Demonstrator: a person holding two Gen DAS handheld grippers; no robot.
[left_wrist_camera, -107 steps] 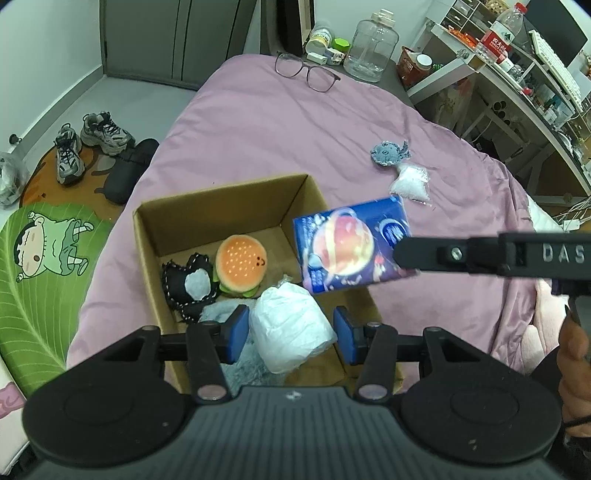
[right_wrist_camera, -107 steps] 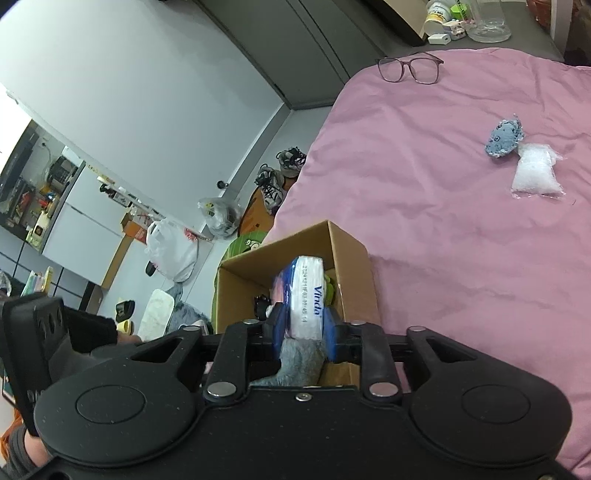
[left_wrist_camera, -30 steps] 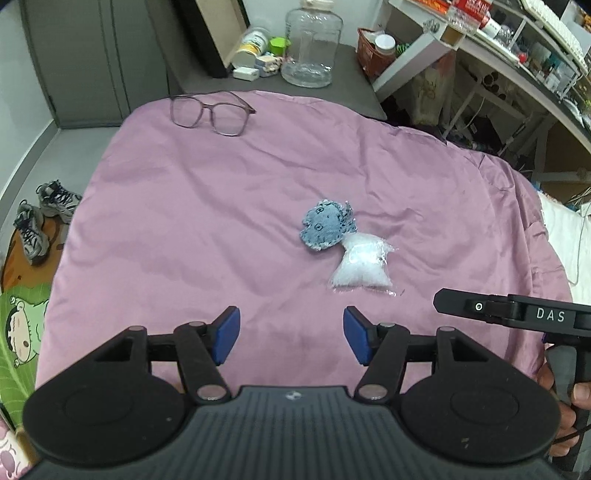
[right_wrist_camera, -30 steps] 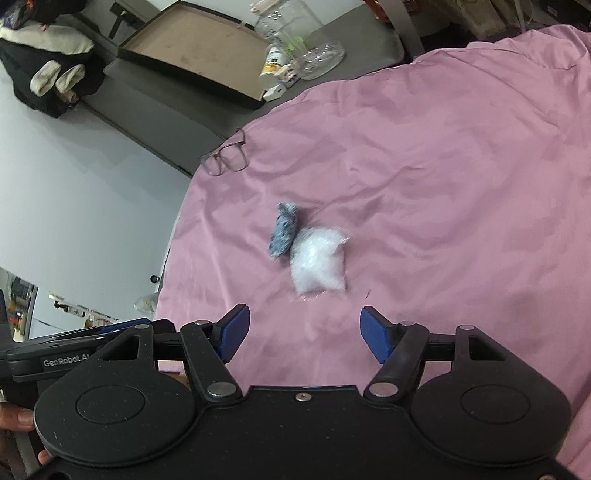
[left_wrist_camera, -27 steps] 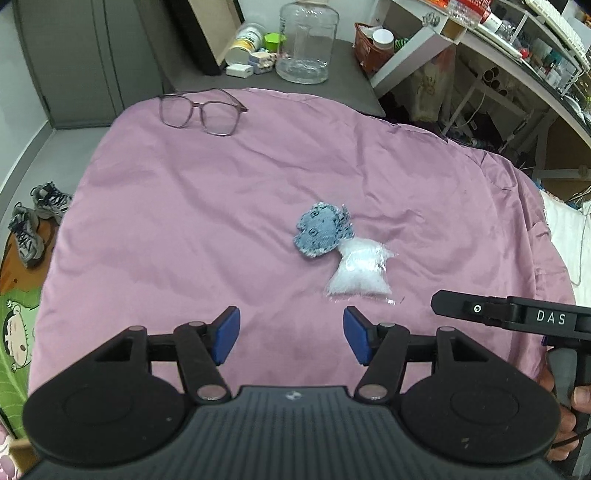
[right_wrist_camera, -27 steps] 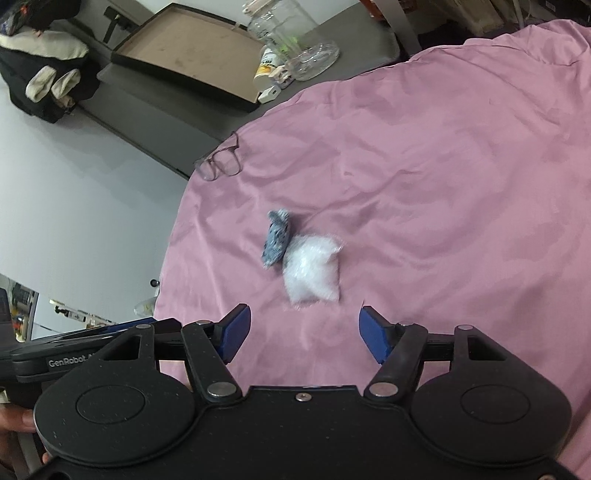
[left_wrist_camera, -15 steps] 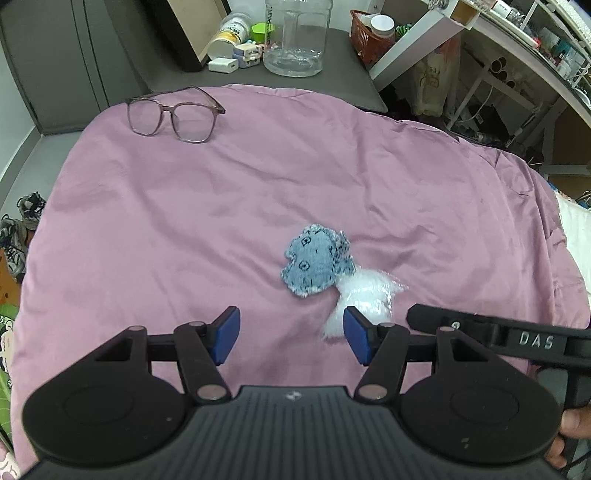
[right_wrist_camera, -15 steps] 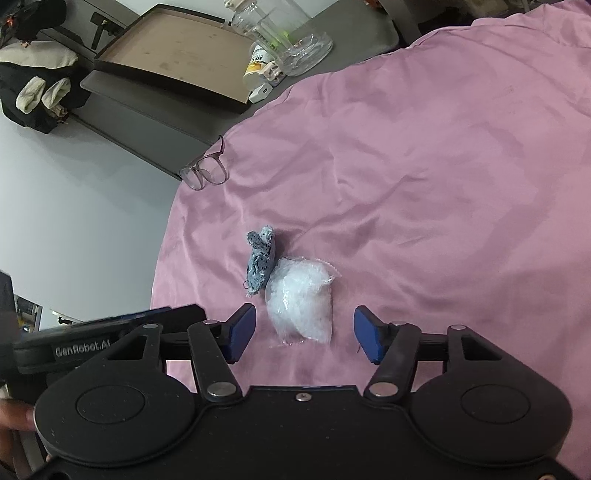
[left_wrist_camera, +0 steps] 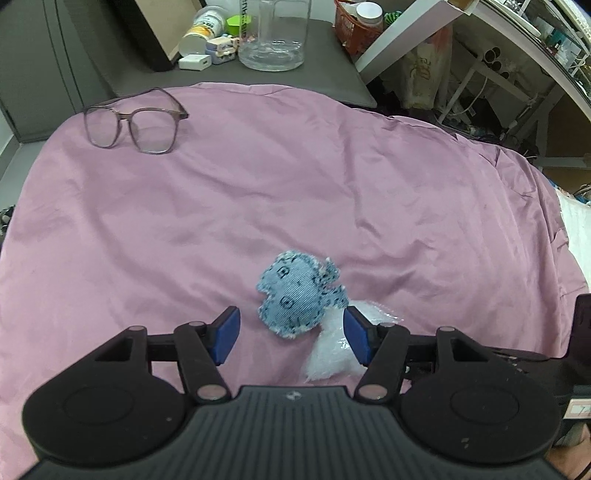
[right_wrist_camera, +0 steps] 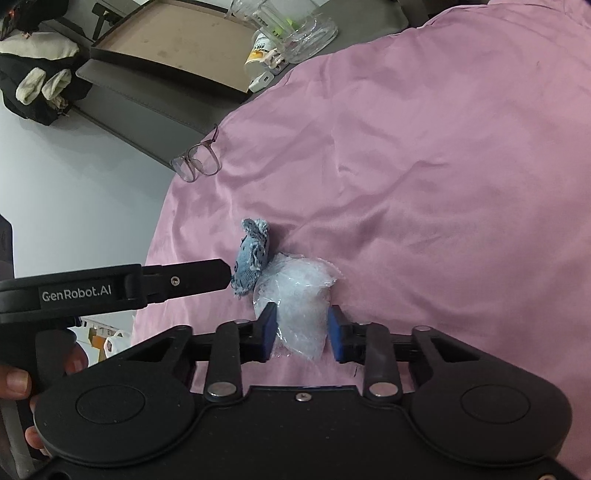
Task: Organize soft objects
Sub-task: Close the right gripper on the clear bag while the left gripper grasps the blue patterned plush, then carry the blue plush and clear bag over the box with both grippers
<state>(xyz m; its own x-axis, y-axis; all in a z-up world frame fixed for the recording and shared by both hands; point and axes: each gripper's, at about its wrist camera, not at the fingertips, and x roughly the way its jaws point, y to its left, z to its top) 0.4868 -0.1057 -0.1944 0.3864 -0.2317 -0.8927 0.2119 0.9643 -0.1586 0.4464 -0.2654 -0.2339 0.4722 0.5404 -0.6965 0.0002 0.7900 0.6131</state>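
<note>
A blue denim plush point(left_wrist_camera: 295, 295) lies on the pink bed cover point(left_wrist_camera: 258, 192), with a white plastic bag point(left_wrist_camera: 332, 350) touching its right side. My left gripper point(left_wrist_camera: 291, 336) is open, low over the cover. The plush sits just ahead of and between its blue pads point(left_wrist_camera: 225, 334), touching neither. In the right wrist view my right gripper point(right_wrist_camera: 302, 334) has its jaws closing, and both pads point(right_wrist_camera: 267, 332) press the sides of the white plastic bag point(right_wrist_camera: 299, 299). The left gripper's finger point(right_wrist_camera: 184, 280) reaches the denim plush point(right_wrist_camera: 253, 258) from the left.
A pair of glasses point(left_wrist_camera: 133, 125) lies at the far left of the bed cover. Beyond it a grey surface point(left_wrist_camera: 325, 70) holds a clear jar point(left_wrist_camera: 273, 33), small bottles and a charger. A cluttered white desk point(left_wrist_camera: 498, 55) stands at the right. A hand point(right_wrist_camera: 14, 384) holds the left gripper.
Both grippers have come down and closer to the two objects. The right jaws have narrowed onto the white bag. The left jaws keep the same width, now flanking the denim plush.
</note>
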